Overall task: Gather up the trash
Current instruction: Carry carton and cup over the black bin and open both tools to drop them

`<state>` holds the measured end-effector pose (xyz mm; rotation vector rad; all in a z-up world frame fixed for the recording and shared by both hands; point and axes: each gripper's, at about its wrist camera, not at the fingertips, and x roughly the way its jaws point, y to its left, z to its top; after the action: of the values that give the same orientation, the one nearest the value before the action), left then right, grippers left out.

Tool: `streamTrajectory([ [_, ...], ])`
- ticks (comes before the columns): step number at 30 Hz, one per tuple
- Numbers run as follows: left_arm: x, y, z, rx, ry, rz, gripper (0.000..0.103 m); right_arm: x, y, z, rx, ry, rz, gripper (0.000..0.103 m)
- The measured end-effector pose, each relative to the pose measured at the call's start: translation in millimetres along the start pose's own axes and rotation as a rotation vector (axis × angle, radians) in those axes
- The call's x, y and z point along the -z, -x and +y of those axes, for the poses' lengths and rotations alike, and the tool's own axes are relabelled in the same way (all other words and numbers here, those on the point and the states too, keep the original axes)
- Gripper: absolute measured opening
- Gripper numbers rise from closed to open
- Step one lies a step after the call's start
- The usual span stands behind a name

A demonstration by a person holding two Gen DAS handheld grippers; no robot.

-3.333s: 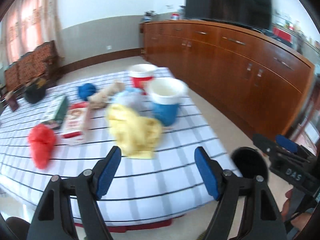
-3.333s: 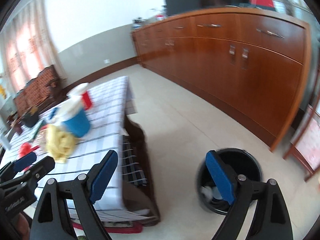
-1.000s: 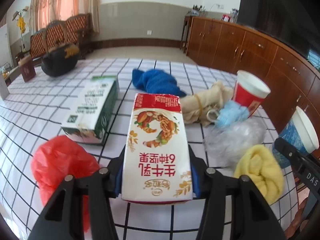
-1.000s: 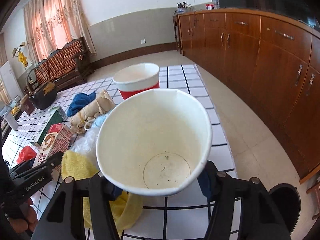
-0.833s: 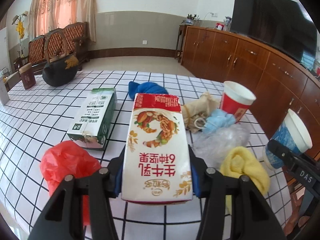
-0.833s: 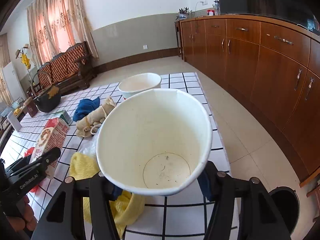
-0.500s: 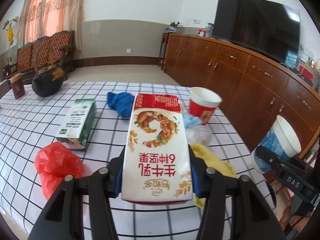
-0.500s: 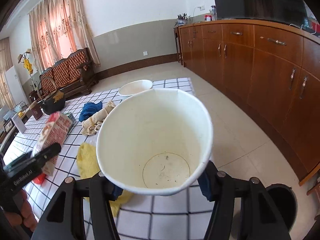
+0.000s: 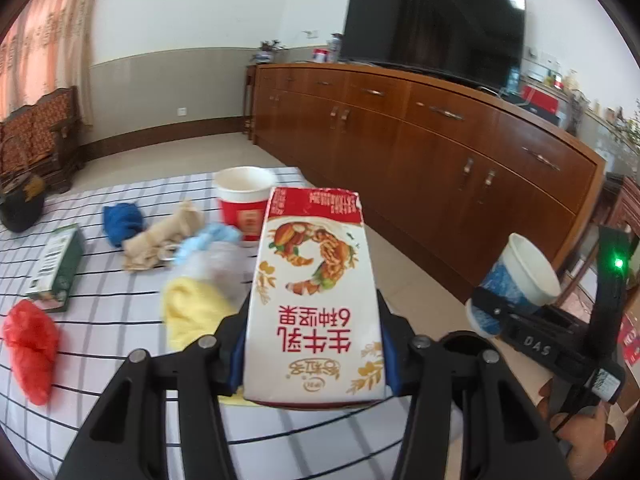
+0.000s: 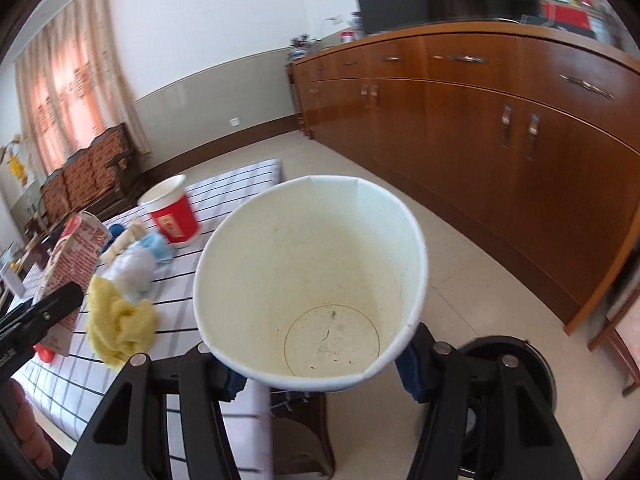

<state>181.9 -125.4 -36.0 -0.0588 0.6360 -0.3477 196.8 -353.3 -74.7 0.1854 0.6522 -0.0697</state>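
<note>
- Carrying two bits of trash off the table at once here, so the pick-up part is looking done and the haul to the bin is the step in hand.
- The left gripper (image 9: 314,354) is clamping a red-and-white milk carton (image 9: 314,292) by its lower sides, pads pressing on both faces, carton hanging over the table's near edge.
- The right gripper (image 10: 320,364) is squeezing a blue paper cup (image 10: 310,280) low on its wall, mouth facing the camera, nothing in it but a few specks. It's sitting past the table's right edge, over the floor.
- The black trash bin (image 10: 516,346) is peeking out low on the right of the right wrist view, mostly hidden behind the gripper arm, standing on the floor just beyond the table's near right corner.
- Still lying on the checked tablecloth (image 9: 100,320): a red paper cup (image 9: 244,208) near the far right corner, a yellow cloth (image 9: 192,308) by the near edge, a red plastic bag (image 9: 30,348) towards the left, plus a green carton (image 9: 58,264).
- Next move, I'm guessing: getting each item over the bin mouth, then letting go one at a time so the carton isn't bouncing off the rim.
- The cup is light and squashy, so it's probably wanting a clean release right above the opening.
</note>
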Motion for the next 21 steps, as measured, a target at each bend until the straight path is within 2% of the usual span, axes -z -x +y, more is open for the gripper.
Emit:
streamTrajectory([
  [5,2,-15,-50,0.092,-0.040,0.052,0.053,7,13,-44,0.046,-0.064,0.005,0.061],
  [11,18,-52,-109,0.186,-0.078,0.156,0.053,25,22,-99,0.132,-0.132,0.036,0.061],
  [21,61,-110,-167,0.236,-0.084,0.311,0.053,64,14,-195,0.260,-0.283,0.159,0.061],
])
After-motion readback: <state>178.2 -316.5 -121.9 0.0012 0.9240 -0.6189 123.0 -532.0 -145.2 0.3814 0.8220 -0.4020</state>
